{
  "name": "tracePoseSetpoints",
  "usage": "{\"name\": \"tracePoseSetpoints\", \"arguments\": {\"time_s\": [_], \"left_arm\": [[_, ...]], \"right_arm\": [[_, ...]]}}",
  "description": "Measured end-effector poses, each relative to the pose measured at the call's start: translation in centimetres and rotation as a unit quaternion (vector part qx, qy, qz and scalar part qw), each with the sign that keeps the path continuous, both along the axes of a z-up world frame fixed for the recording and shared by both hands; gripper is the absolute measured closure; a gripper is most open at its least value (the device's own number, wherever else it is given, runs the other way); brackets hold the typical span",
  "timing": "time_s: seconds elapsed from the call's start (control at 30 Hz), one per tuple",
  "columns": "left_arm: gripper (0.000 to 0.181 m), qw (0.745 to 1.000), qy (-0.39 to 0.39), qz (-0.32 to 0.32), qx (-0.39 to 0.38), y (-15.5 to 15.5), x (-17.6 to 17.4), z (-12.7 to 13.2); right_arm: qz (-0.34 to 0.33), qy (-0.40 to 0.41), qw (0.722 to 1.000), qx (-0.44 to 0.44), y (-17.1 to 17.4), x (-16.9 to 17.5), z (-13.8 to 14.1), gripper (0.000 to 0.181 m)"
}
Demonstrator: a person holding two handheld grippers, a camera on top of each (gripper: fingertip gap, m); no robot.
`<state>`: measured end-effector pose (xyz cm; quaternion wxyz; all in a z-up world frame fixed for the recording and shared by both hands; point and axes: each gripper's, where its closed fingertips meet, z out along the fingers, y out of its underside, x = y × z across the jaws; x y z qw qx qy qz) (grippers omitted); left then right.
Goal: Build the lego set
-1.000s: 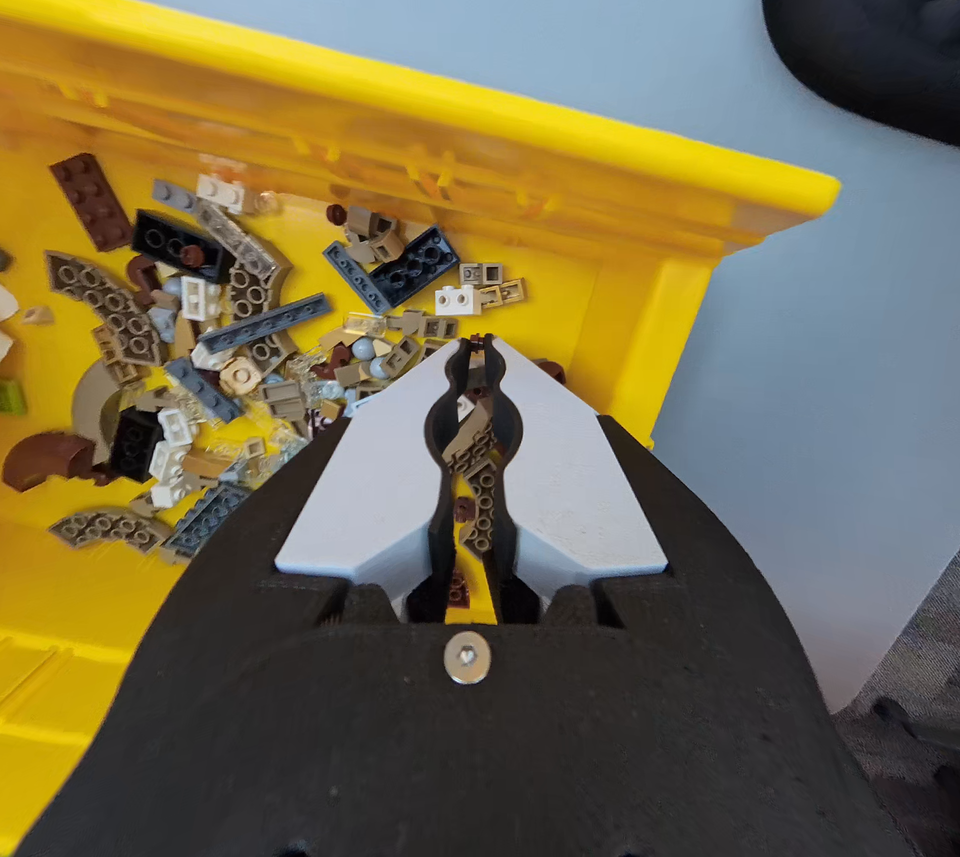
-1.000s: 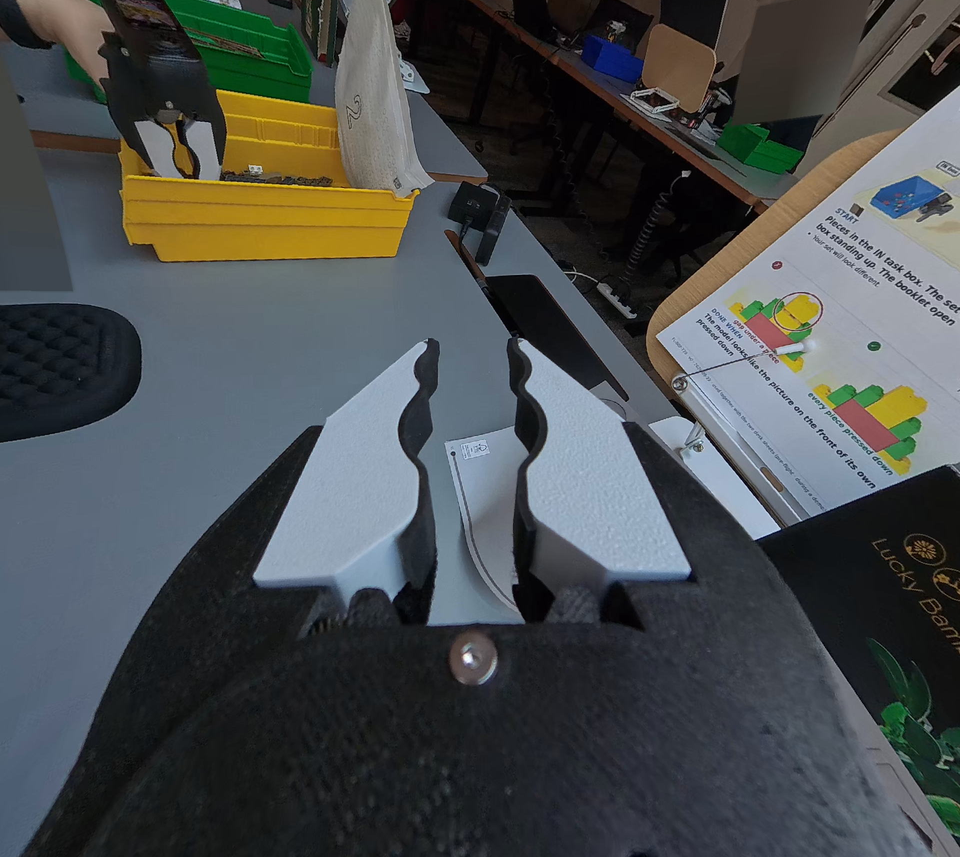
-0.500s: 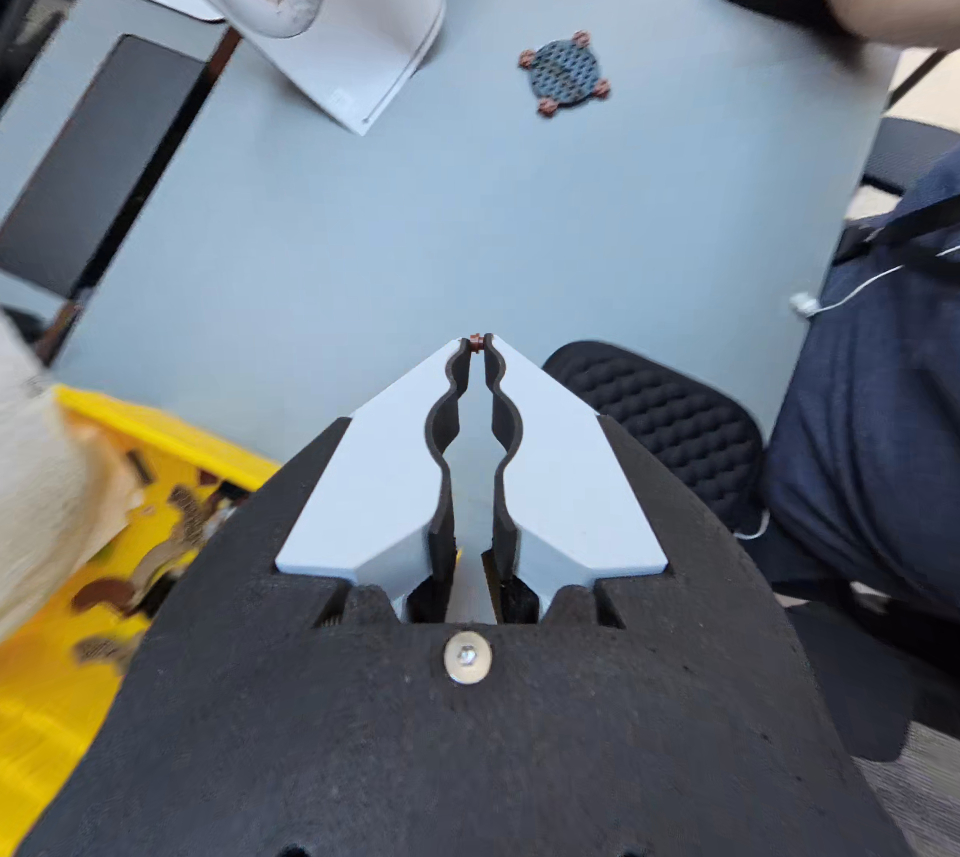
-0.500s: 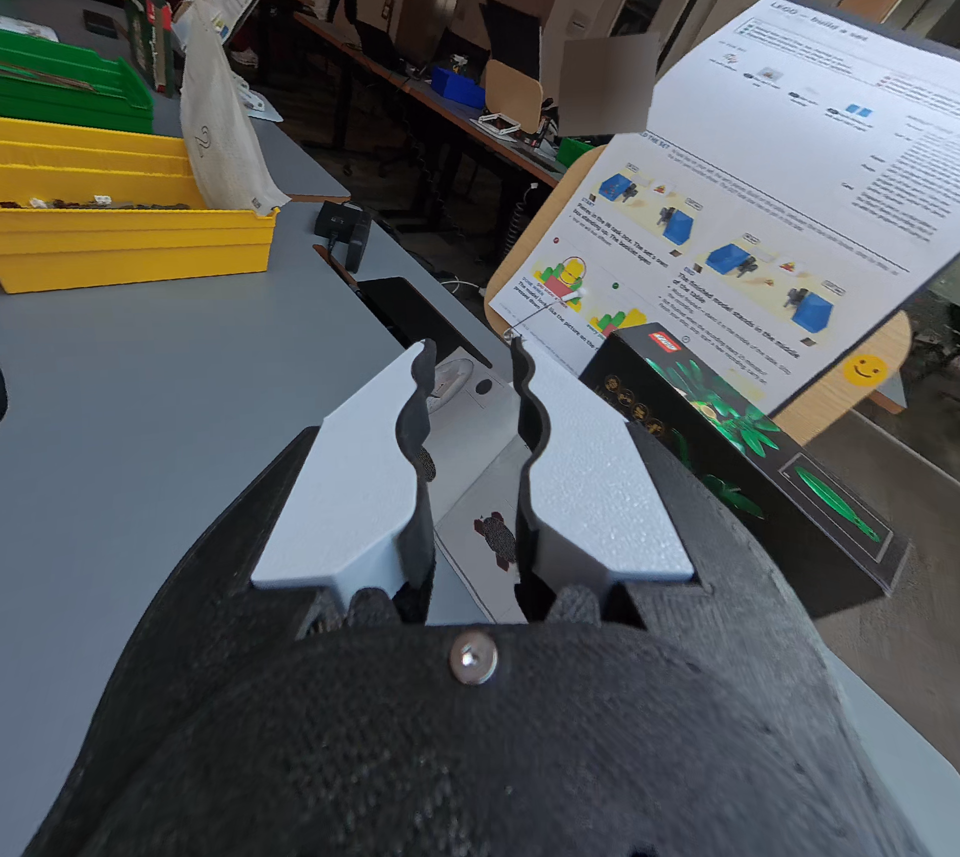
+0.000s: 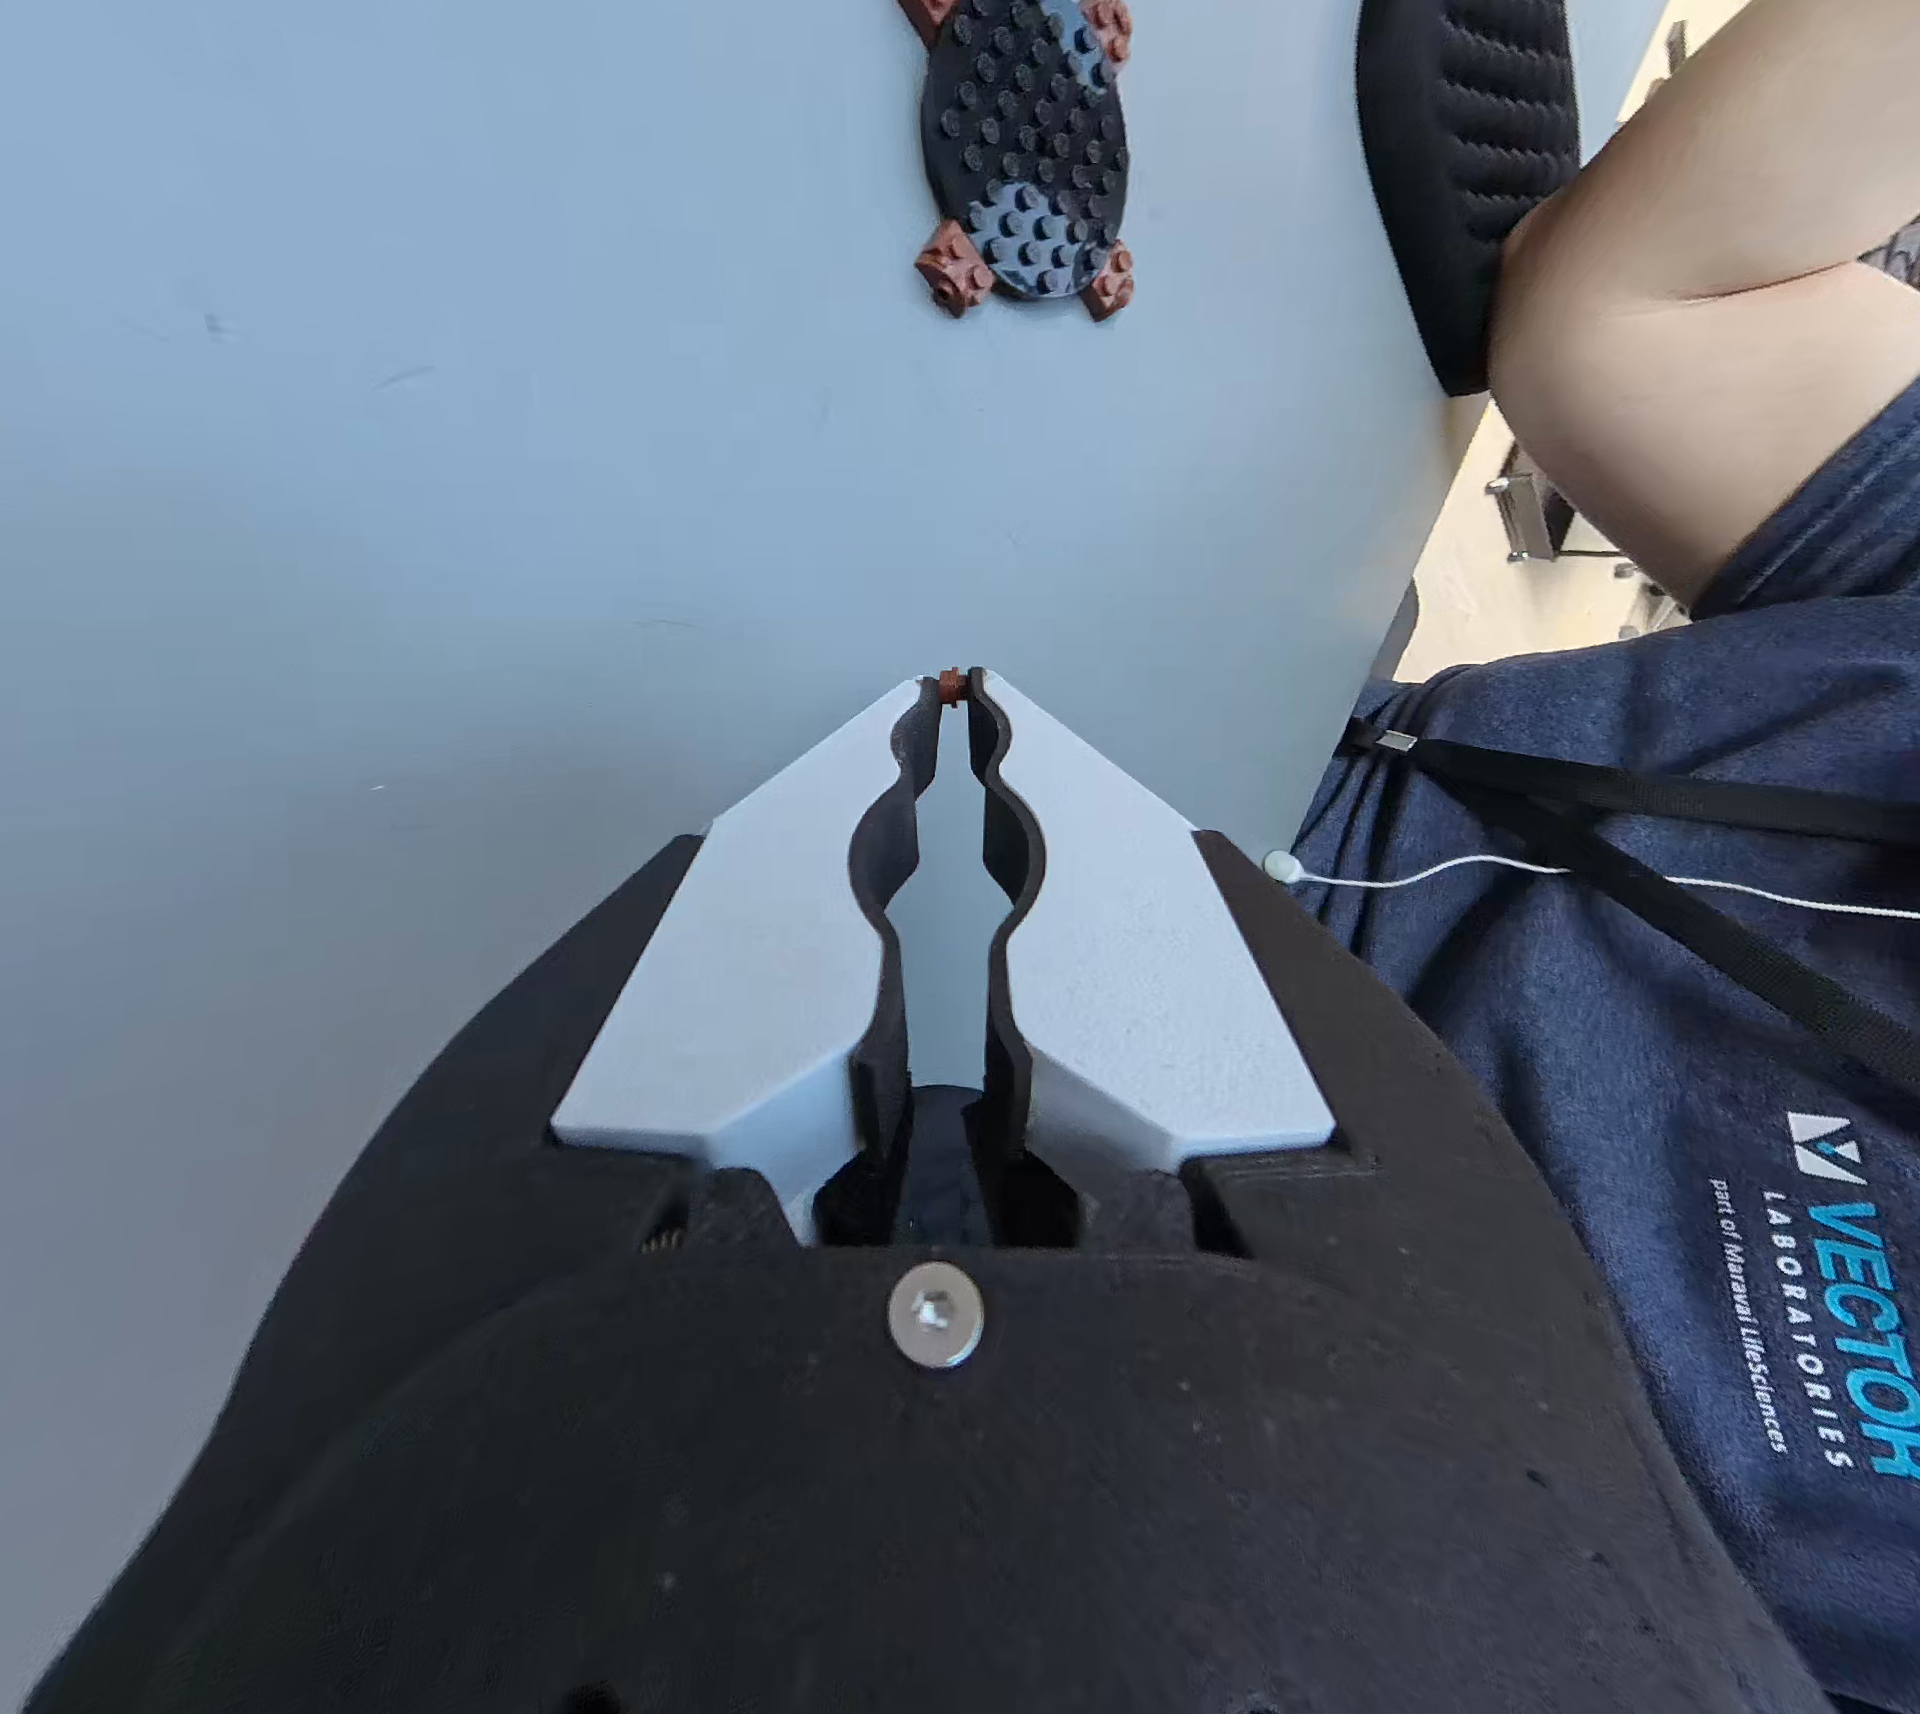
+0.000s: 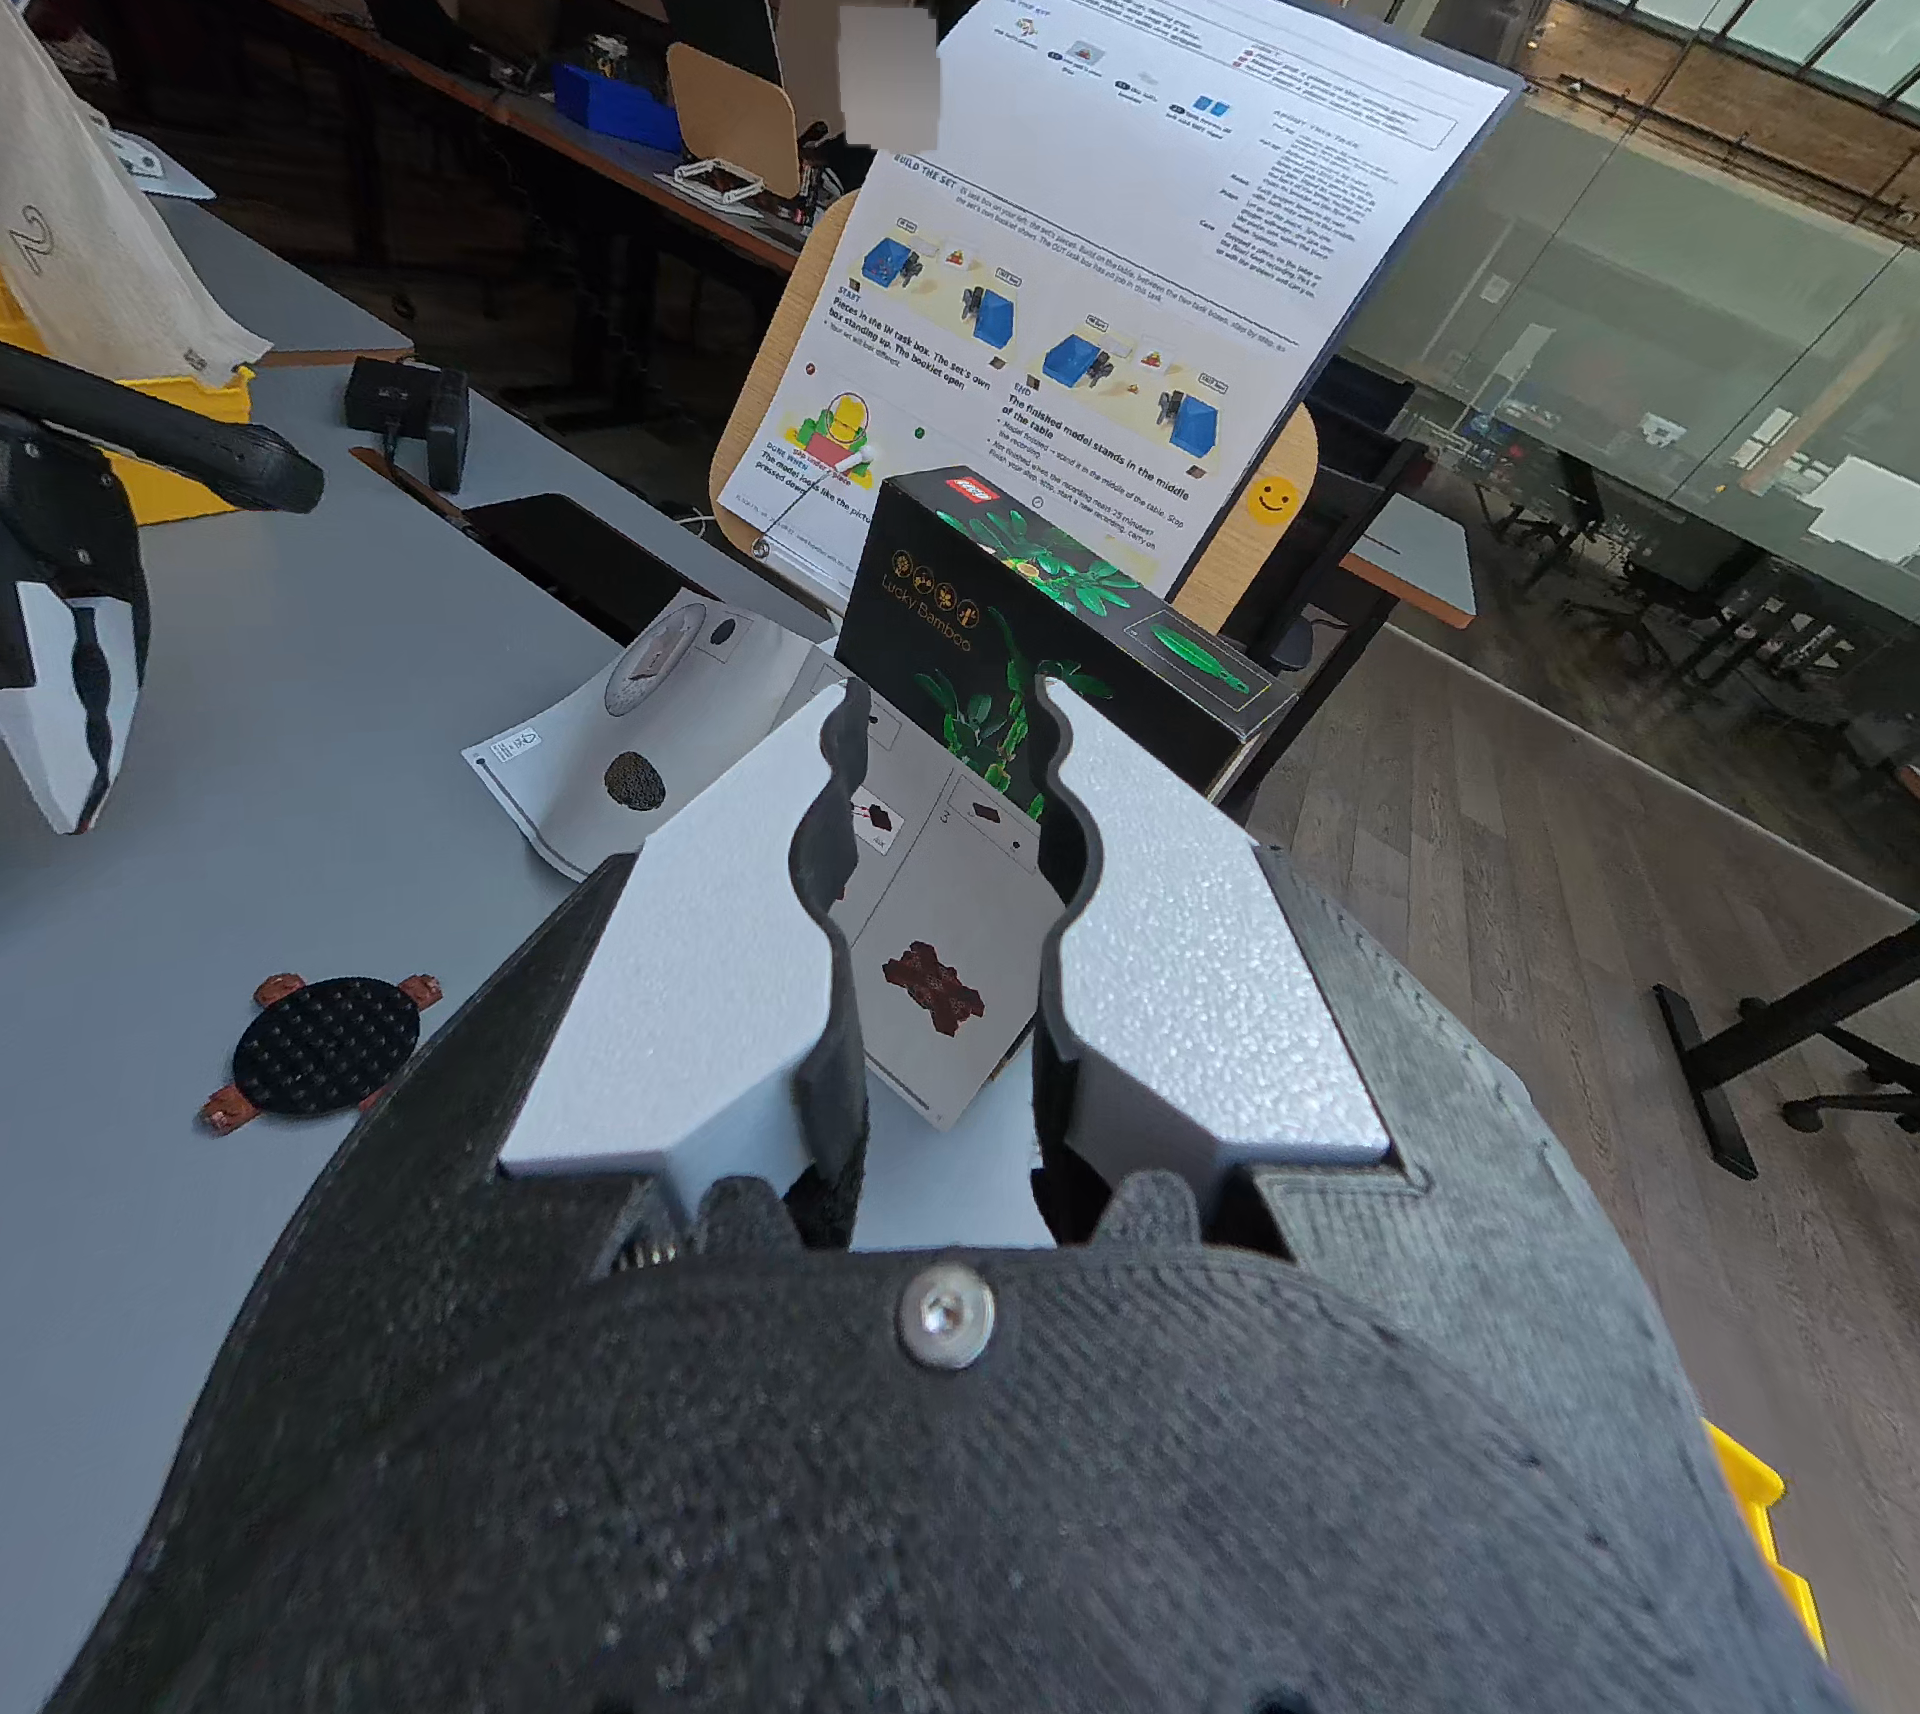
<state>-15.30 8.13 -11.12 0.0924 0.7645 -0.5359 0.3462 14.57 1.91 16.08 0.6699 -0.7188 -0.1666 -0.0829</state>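
Observation:
A round black studded plate (image 5: 1023, 147) with small reddish-brown pieces at its four corners lies flat on the grey table (image 5: 416, 314); it also shows in the right wrist view (image 6: 324, 1046). My left gripper (image 5: 953, 679) is shut on a tiny reddish-brown lego piece (image 5: 949, 683) at its fingertips, above the table, short of the plate. It also shows at the left edge of the right wrist view (image 6: 78, 817). My right gripper (image 6: 948, 698) is open and empty, over the open instruction booklet (image 6: 935, 916).
A black lego set box (image 6: 1039, 625) stands behind the booklet, with a printed instruction sheet (image 6: 1122, 241) on a wooden stand. A yellow bin (image 6: 177, 438) and white bag (image 6: 94, 251) are far left. A black wrist pad (image 5: 1465, 85) and a person's arm (image 5: 1683, 293) are right. Tip to tip, the grippers are about 40 centimeters apart.
My left gripper has left the yellow bin with the tiny brown piece and swung over the table toward the round plate. My right gripper has turned toward the booklet and box, staying open.

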Motion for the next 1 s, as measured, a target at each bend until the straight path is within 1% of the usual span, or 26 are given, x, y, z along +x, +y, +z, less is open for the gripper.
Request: {"name": "tracePoseSetpoints", "arguments": {"time_s": [0.07,0.27,0.4,0.5,0.7,1.0], "left_arm": [[0.178,1.0,0.022,-0.003,0.015,0.5,0.1,-0.5],[0.178,0.996,0.066,-0.031,0.057,0.6,0.2,-1.7],[0.178,0.987,0.099,-0.035,0.124,2.0,-0.6,-2.9],[0.178,0.981,0.112,-0.048,0.153,2.2,-1.0,-3.4],[0.178,0.97,0.134,-0.068,0.191,2.6,-1.6,-4.0],[0.178,0.965,0.143,-0.085,0.203,2.8,-1.9,-4.7]], "right_arm": [[0.008,-0.01,1.0,-0.001,0.1,-0.2,0.0,0.151],[0.022,-0.031,0.999,0.0,0.0,-0.8,0.1,0.151],[0.03,-0.048,0.998,-0.001,-0.3,-1.4,0.1,0.151],[0.038,-0.054,0.998,0.005,-0.5,-1.9,0.3,0.151],[0.052,-0.055,0.997,0.013,-0.5,-2.3,0.6,0.151],[0.062,-0.059,0.996,0.013,-0.2,-2.8,0.5,0.151]]}}
